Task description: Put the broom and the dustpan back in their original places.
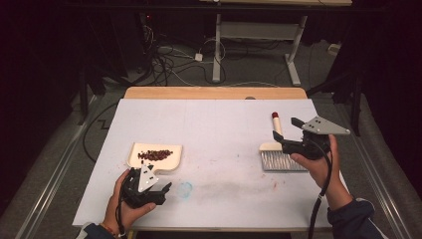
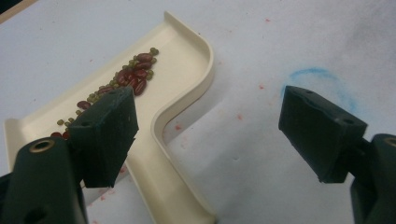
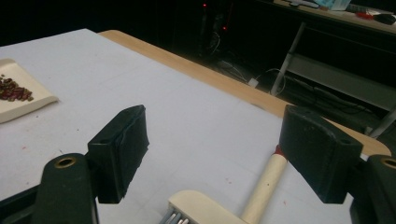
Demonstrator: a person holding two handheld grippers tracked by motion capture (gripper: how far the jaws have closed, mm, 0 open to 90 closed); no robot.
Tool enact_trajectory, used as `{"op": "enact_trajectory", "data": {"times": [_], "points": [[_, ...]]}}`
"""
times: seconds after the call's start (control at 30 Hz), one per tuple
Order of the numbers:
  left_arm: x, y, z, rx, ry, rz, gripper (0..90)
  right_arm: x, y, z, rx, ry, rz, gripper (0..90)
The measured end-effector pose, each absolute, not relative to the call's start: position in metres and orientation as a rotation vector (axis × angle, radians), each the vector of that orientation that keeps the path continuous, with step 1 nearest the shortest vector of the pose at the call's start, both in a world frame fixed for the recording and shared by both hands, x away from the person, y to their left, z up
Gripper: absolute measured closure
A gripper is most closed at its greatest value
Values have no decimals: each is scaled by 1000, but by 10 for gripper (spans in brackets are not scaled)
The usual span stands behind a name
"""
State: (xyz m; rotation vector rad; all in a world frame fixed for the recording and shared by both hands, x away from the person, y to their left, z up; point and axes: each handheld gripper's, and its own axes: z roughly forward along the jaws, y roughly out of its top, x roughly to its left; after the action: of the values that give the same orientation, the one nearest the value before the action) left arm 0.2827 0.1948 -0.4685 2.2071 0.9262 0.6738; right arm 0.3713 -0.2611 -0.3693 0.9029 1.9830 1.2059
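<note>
A cream dustpan point(image 1: 171, 160) lies at the left of the white sheet with a small heap of red and green beans point(image 1: 155, 155) in it. My left gripper point(image 1: 150, 178) is open just behind it. In the left gripper view the pan's handle point(image 2: 163, 182) runs between the jaws, close to the left pad point(image 2: 105, 135), and the beans point(image 2: 135, 77) lie beyond. A cream brush point(image 1: 272, 146) with grey bristles and a red-tipped handle lies at the right. My right gripper point(image 1: 286, 129) hovers open over the handle point(image 3: 266, 186), gripping nothing.
The white sheet point(image 1: 219, 124) covers the table, and a wooden edge point(image 1: 214, 92) shows at the far side. A blue chalk ring point(image 1: 185, 188) and faint red stains mark the sheet near the front. Cables and desk legs point(image 1: 217, 55) stand on the floor beyond.
</note>
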Motion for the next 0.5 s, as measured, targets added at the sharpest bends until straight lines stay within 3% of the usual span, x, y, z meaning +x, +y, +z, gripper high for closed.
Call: {"op": "enact_trajectory", "data": {"times": [0.5], "points": [[282,194,-469,2212,923,673,197,352,-257,-375,836,2029,1191,248]]}}
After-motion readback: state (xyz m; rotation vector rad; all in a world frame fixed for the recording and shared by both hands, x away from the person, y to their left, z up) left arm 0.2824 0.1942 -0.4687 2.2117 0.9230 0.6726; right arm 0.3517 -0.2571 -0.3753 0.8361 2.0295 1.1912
